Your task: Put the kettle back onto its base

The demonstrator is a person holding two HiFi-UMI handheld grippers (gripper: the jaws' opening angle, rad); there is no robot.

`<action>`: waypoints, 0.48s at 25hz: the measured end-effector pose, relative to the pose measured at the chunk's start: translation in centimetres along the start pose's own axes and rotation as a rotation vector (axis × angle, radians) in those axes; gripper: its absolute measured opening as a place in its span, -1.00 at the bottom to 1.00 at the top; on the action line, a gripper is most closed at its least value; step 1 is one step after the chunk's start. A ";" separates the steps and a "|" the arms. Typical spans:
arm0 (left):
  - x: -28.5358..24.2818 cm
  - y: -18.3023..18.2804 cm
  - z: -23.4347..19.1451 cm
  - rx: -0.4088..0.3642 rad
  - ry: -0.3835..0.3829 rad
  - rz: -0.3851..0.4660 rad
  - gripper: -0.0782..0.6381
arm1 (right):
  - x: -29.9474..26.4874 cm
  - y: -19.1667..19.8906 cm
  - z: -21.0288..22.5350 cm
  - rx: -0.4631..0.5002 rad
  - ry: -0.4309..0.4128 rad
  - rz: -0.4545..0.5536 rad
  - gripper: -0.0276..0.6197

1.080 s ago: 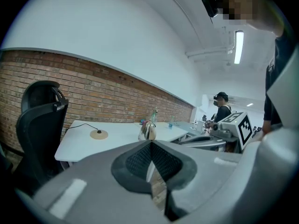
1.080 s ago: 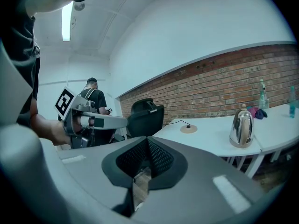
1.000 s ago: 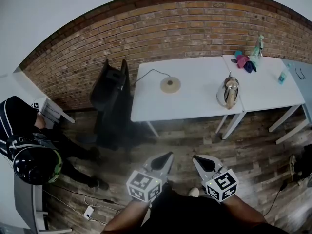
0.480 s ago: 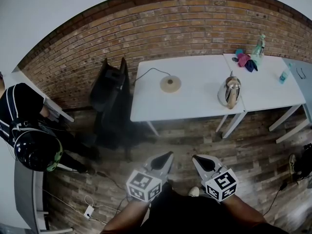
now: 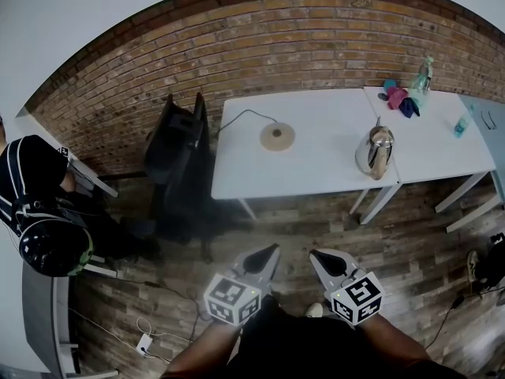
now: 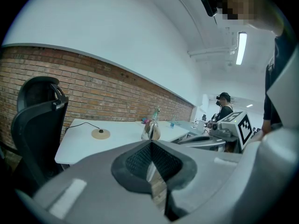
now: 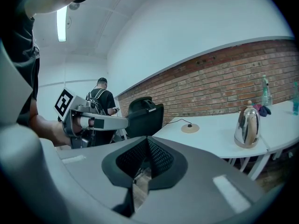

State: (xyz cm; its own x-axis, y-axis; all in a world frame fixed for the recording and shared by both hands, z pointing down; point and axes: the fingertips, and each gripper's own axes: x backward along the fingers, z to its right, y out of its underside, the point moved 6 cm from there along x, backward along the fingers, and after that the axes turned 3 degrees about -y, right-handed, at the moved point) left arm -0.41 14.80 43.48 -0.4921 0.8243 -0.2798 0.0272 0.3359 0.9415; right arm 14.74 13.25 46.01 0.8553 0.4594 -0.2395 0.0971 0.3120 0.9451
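Both tongs hang low in front of the person, above the wooden floor (image 5: 410, 251) and well short of the white tabletop (image 5: 316, 172), touching nothing. The left tongs (image 5: 271, 253) are closed: in the left gripper view (image 6: 150, 144) the two dark ribbed pads meet edge to edge at the tip, with only a thin seam between them and nothing caught in it. The right tongs (image 5: 317, 256) are closed too; in the right gripper view (image 7: 147, 142) the pads come together in the same narrow V, empty. The two pairs lie side by side, tips angled slightly towards each other and pointing towards the tabletop, each with its marker cube at the rear near the person's forearms. The kettle (image 5: 375, 150), shiny metal with a light-coloured handle, stands upright near the right front corner of the tabletop, close to the seam with a second tabletop (image 5: 446, 152) that adjoins it on the right; it also shows beyond the tips in the left gripper view (image 6: 151, 130) and off to the right in the right gripper view (image 7: 247, 127). Its base (image 5: 277, 136), a round tan disc, lies bare well apart to the left of the kettle, farther back on the same tabletop, with a thin cord (image 5: 241, 117) running from it towards the rear left corner. A black chair (image 5: 177, 144) stands just beside the tabletop's left end, against the brick wall (image 5: 237, 46).
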 end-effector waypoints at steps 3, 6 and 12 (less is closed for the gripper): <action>-0.2 -0.2 -0.9 0.001 0.002 0.001 -0.78 | -0.8 -0.2 0.2 -0.001 0.003 -0.003 -0.83; -0.4 -0.5 -1.7 0.002 0.006 0.002 -0.78 | -1.6 -0.5 0.3 0.002 0.006 -0.006 -0.83; -0.8 -1.1 -3.7 0.005 0.022 0.008 -0.78 | -3.6 -1.3 0.5 0.008 0.015 -0.010 -0.83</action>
State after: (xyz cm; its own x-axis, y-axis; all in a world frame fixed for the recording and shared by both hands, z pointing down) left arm -3.21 12.07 43.37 -0.5108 0.8167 -0.2684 0.0357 0.3321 0.9426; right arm 11.81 10.83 45.75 0.8466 0.4685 -0.2526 0.1102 0.3101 0.9443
